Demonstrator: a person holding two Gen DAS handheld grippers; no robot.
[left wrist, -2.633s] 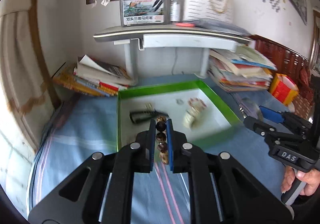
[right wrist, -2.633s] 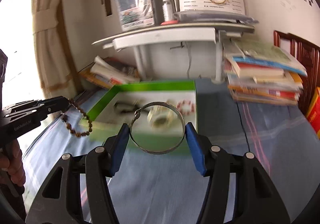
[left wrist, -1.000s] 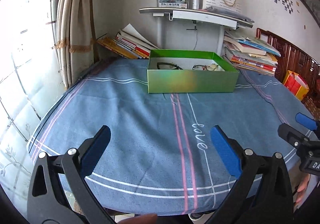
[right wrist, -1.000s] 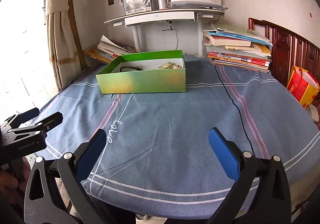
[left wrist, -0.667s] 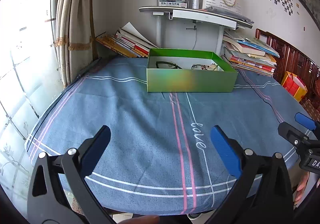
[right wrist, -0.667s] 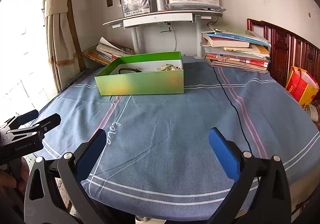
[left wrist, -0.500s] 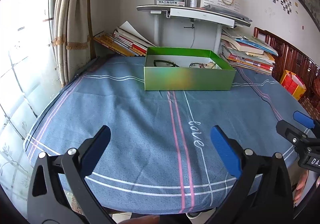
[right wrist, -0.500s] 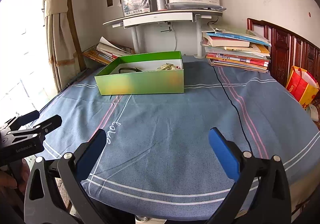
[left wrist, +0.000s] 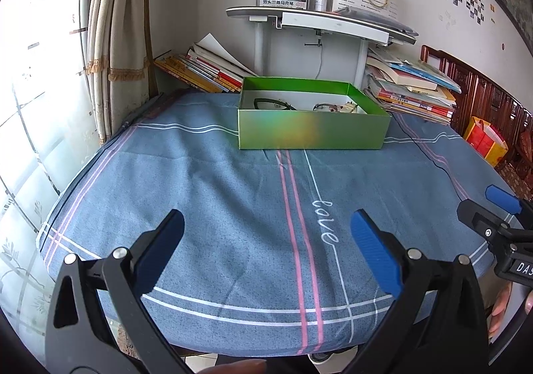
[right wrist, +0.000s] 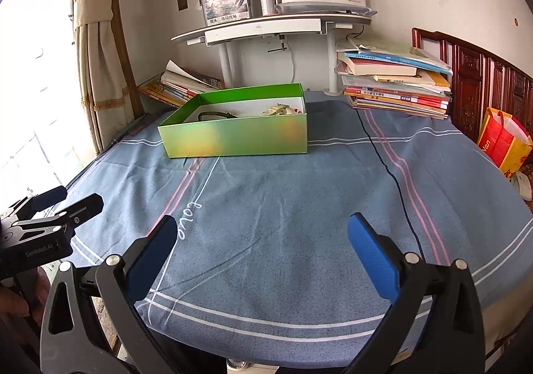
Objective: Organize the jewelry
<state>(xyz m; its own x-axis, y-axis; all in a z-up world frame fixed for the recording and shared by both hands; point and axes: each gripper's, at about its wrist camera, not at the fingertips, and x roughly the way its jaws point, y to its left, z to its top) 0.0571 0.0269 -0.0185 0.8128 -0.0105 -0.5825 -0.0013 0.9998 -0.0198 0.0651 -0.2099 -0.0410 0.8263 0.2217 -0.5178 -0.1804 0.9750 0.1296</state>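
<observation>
A green box (left wrist: 313,132) stands on the blue cloth at the far side of the table, also in the right wrist view (right wrist: 240,137). Inside it lie a dark bracelet (left wrist: 271,104) and a pile of light jewelry (left wrist: 336,106); both show in the right wrist view, the bracelet (right wrist: 215,115) and the pile (right wrist: 283,110). My left gripper (left wrist: 266,237) is wide open and empty near the table's front edge. My right gripper (right wrist: 261,239) is wide open and empty, also at the front edge.
The blue cloth (left wrist: 233,194) with pink and white stripes covers the table. Book stacks lie behind the box at left (left wrist: 203,69) and right (left wrist: 413,87). A white shelf (left wrist: 319,19) stands behind. A black cable (right wrist: 393,174) runs across the right side.
Earlier my left gripper held a bead bracelet and my right a metal bangle over the box. Both let go and drew back to the front edge, open. Lately they hardly move.
</observation>
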